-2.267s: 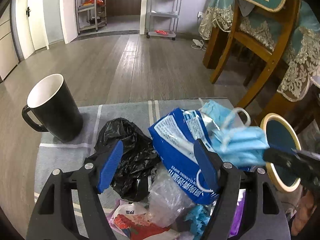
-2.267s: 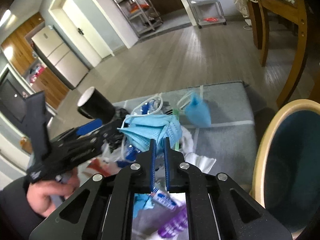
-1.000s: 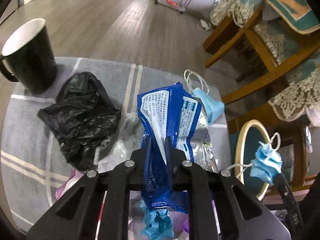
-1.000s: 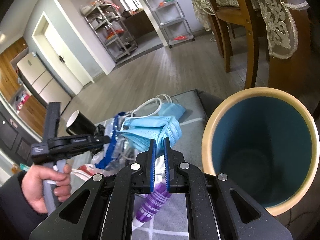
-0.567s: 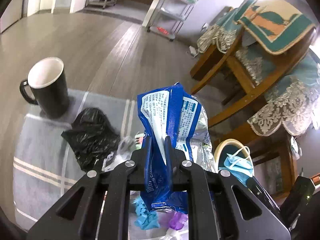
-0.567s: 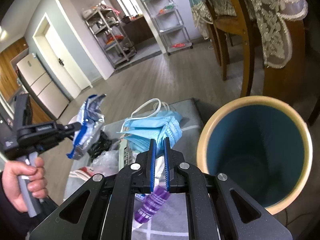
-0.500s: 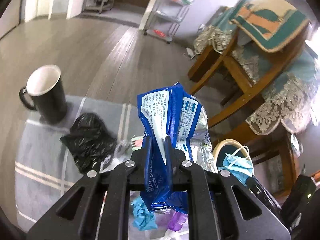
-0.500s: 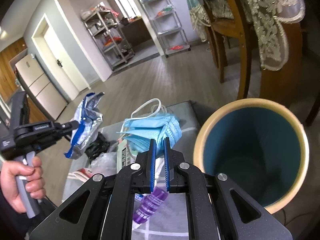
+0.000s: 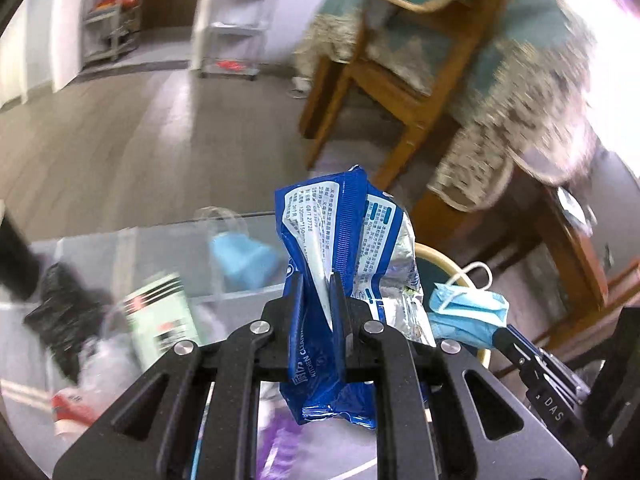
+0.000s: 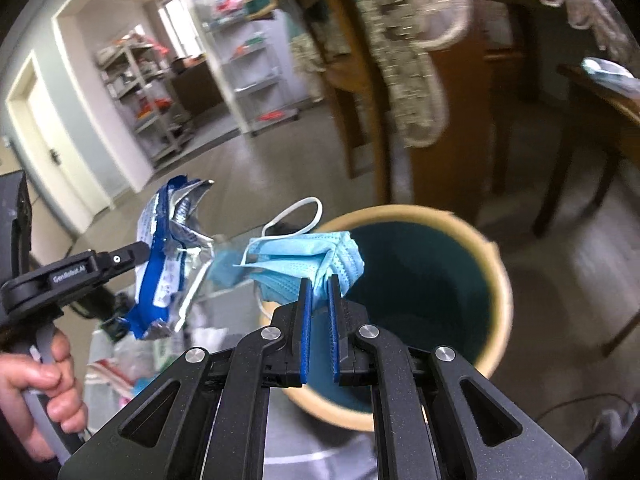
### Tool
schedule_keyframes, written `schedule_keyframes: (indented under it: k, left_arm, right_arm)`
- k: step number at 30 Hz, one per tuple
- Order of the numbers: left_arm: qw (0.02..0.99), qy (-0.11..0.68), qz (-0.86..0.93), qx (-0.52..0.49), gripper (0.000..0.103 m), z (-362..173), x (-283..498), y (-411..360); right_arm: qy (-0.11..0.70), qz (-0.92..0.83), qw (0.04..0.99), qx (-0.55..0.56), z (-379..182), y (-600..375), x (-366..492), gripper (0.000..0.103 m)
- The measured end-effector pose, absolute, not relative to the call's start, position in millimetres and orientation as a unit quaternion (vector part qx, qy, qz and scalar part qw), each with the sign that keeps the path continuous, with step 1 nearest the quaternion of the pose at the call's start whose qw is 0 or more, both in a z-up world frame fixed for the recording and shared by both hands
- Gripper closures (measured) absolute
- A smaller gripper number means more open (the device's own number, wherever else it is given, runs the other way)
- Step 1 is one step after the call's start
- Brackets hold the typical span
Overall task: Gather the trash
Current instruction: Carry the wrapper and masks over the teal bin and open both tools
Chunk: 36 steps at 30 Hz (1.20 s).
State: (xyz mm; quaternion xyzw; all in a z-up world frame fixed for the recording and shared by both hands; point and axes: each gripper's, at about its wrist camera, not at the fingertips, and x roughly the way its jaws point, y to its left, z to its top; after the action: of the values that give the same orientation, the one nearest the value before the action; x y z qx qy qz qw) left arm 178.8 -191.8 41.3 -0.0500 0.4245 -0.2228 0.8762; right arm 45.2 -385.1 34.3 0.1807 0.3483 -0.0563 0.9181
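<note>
My left gripper (image 9: 316,280) is shut on a crumpled blue and silver wipes wrapper (image 9: 344,236), held up in the air; it also shows in the right wrist view (image 10: 168,256). My right gripper (image 10: 318,282) is shut on a folded light-blue face mask (image 10: 304,260), held over the left rim of a round bin (image 10: 476,236) with a tan rim and teal inside. In the left wrist view the mask (image 9: 468,312) hangs over the bin rim (image 9: 440,256), just right of the wrapper.
A grey mat (image 9: 132,248) holds more trash: another blue mask (image 9: 240,256), a green and white packet (image 9: 160,316), a black plastic bag (image 9: 64,300), clear plastic and a red wrapper. A wooden chair (image 9: 404,92) and lace-covered table (image 9: 520,92) stand behind the bin.
Both grippers have swung right toward the bin. The mask is now over the bin's rim, and the lifted wrapper has come close beside it. The mug has left the left view.
</note>
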Motion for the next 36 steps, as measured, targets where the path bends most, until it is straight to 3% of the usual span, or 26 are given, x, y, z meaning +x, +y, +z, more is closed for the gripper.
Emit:
schedule_keyframes:
  k: [13, 21, 25, 31, 36]
  left_arm:
    - [0.857, 0.428, -0.281, 0.058, 0.091, -1.3, 166.9, -304.1]
    - [0.840, 0.454, -0.285, 0.084, 0.089, -32.9, 168.0, -319.9]
    - [0.834, 0.467, -0.285, 0.080, 0.082, -40.5, 170.8, -317.7]
    - [0.838, 0.464, -0.283, 0.058, 0.076, -32.5, 171.7, -298.5]
    - [0.848, 0.451, -0.275, 0.037, 0.071, -16.1, 169.0, -274.5]
  right_arm:
    - [0.387, -0.138, 0.887, 0.209, 3.7, -448.7, 41.0, 0.094]
    - [0.423, -0.139, 0.871, 0.209, -15.9, -453.0, 47.7, 0.094]
    - [0.437, -0.138, 0.863, 0.213, -23.2, -453.0, 52.0, 0.094]
    - [0.441, -0.134, 0.858, 0.225, -27.3, -454.6, 54.7, 0.088]
    - [0.430, -0.126, 0.866, 0.223, -21.2, -449.2, 54.3, 0.077]
